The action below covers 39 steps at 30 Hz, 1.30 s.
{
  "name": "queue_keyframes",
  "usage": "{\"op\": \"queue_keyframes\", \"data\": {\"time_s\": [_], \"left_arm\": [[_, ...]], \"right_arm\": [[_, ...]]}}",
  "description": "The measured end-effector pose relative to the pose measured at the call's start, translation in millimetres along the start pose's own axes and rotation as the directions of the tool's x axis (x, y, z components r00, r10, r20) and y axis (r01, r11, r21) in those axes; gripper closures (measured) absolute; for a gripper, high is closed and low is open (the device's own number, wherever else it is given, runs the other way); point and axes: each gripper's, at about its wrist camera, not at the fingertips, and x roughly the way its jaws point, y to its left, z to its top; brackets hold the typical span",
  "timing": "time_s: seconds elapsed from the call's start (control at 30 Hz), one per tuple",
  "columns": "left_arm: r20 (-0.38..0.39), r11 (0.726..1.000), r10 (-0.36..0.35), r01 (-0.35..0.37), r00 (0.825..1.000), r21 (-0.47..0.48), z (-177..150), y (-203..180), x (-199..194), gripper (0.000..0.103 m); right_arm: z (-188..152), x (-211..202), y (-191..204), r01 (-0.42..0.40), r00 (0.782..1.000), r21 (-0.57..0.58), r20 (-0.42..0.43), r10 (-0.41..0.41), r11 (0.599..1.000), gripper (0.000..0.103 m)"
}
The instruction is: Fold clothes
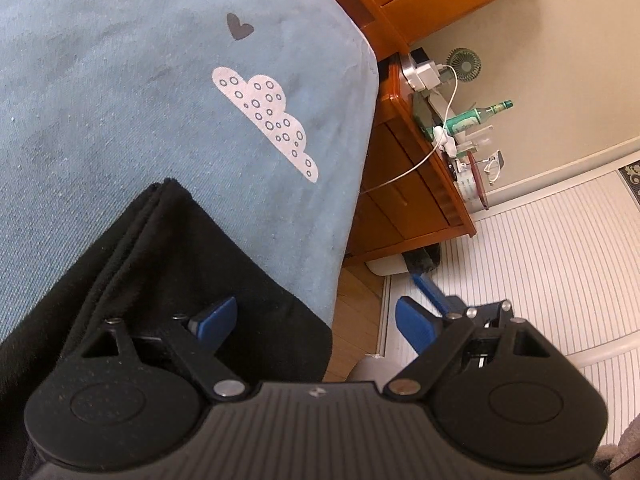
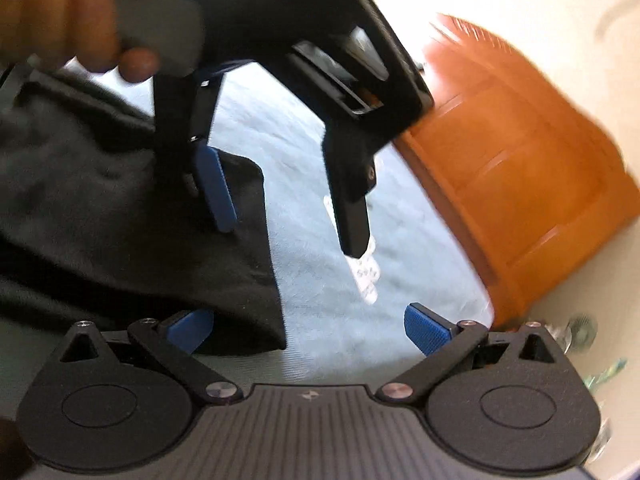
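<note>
**Black garment doubled at the bed's edge, both grippers open**

Left view: black garment (image 1: 168,264) lying on the blue bedsheet (image 1: 120,100), close to the bed's side edge, its near corner reaching or just overhanging that edge. Stacked layers showing along one border, running up to a neat corner, so at least one fold already in place. Left gripper (image 1: 316,320) above the garment's near corner and the bed edge, fingers spread wide, nothing between them; one blue pad over the cloth, the other out over the floor. Beyond the edge, a wooden nightstand (image 1: 408,184) with a green bottle (image 1: 472,118) on top.

Right view, blurred: same garment (image 2: 120,216) filling the left half, its straight border ending at a corner over the sheet (image 2: 360,320). Left gripper (image 2: 288,208) again seen from outside, held by a hand (image 2: 60,20), fingers apart and pointing down at that border. Right gripper (image 2: 308,332) low over the sheet, fingers spread, empty; left pad (image 2: 188,330) over the cloth's near corner, whether touching not clear.

Stage, as a judgement: partly folded or more; whether another fold is wanted cannot be settled, much of the garment lying out of view.

Long axis: seemingly along the layered border, slanting away from the bed's side edge toward the middle of the sheet, layered corner at the far end. Full length hidden, so only tentative.
</note>
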Motion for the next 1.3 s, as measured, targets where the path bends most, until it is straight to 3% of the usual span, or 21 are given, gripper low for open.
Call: {"op": "queue_keyframes", "data": {"time_s": [0.13, 0.4, 0.53, 0.73, 0.87, 1.0, 1.17, 1.3], "left_arm": [[0.003, 1.0, -0.008, 0.008, 1.0, 0.006, -1.6, 1.3, -0.6, 0.017], [0.002, 1.0, -0.013, 0.013, 1.0, 0.014, -1.3, -1.2, -2.9, 0.016], [-0.006, 0.999, -0.018, 0.018, 1.0, 0.026, -2.1, -4.4, -3.0, 0.016], [-0.023, 0.998, -0.026, 0.027, 0.999, 0.055, -1.5, -11.1, -1.3, 0.016], [-0.034, 0.997, -0.031, 0.034, 0.999, 0.074, -1.1, -15.6, -0.2, 0.016], [-0.07, 0.994, -0.056, 0.062, 0.996, 0.087, -3.6, -19.5, 13.7, 0.015], [-0.135, 0.989, -0.102, 0.116, 0.985, 0.095, -9.4, -23.8, 42.4, 0.013], [-0.13, 0.986, -0.125, 0.138, 0.984, 0.098, -7.0, -35.8, 45.2, 0.008]], "right_arm": [[-5.3, 9.0, -7.2, 0.059, 0.998, -0.051, -0.001, -0.059, 0.997, 0.0], [-11.1, 10.8, -22.1, 0.089, 0.986, 0.024, -0.142, -0.085, 0.996, 0.0], [-3.1, 3.8, -25.1, 0.037, 0.994, 0.072, -0.104, -0.029, 0.997, 0.0], [3.9, 18.0, -16.7, 0.043, 0.997, 0.032, -0.066, -0.04, 0.999, 0.0], [0.5, 23.6, -37.1, 0.053, 0.987, 0.127, -0.155, -0.032, 0.991, 0.0], [-7.8, 17.9, -42.6, 0.108, 0.966, 0.137, -0.249, -0.071, 0.985, 0.0], [-27.3, 2.4, -47.8, 0.072, 0.948, 0.161, -0.318, -0.017, 0.984, 0.0], [-36.8, 2.9, -46.3, 0.04, 0.937, 0.172, -0.348, 0.022, 0.984, 0.0]]}}
